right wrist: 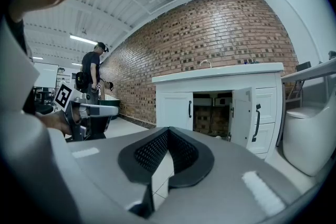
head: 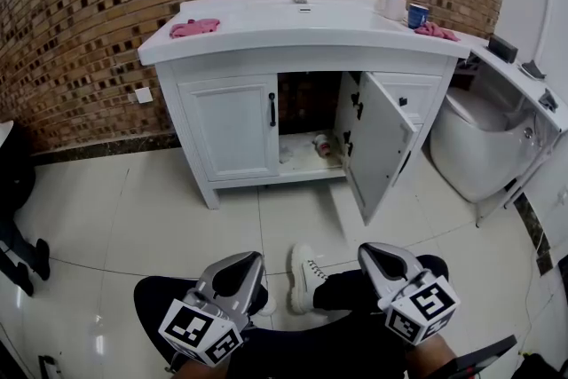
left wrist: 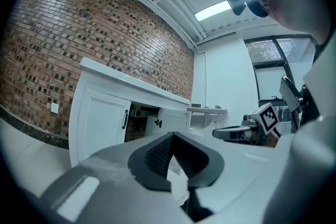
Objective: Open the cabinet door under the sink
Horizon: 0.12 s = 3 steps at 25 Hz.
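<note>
Since the white panelled cabinet door (head: 380, 138) already stood swung out at the right front of the white sink vanity (head: 302, 44), the empty, closed left gripper (head: 241, 266) and right gripper (head: 380, 257), both well apart from it, probably needed only to stay clear.

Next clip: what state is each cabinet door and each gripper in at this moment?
Right cabinet door: open, swung outward.
Left cabinet door: shut.
Left gripper: shut, nothing between its fingers.
Right gripper: shut, nothing between its fingers.
</note>
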### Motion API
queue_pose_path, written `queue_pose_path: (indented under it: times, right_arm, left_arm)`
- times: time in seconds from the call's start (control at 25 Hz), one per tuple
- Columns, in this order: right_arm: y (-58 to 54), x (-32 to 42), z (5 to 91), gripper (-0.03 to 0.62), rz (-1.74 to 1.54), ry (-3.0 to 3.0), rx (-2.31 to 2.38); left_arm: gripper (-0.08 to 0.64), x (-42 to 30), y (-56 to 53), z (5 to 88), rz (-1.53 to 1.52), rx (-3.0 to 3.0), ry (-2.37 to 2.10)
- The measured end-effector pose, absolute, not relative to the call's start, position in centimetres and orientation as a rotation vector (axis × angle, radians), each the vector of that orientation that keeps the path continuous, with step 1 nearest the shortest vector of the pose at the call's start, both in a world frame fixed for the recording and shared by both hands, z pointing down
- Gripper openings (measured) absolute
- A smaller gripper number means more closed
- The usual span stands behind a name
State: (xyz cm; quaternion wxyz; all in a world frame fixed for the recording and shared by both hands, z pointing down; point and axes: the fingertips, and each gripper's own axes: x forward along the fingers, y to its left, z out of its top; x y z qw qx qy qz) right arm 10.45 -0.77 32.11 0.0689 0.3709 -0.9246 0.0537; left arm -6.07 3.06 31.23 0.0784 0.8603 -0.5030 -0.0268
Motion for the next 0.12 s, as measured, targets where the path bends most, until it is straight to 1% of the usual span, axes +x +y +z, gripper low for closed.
queue_pose_path:
  times: [0.12]
  right_arm:
    - [-0.86, 10.21, 32.06, 0.006, 0.159, -2.786, 1.115]
  left_arm:
    - [0.006, -6.24, 2.94, 31.05, -0.085, 2.581, -1.505]
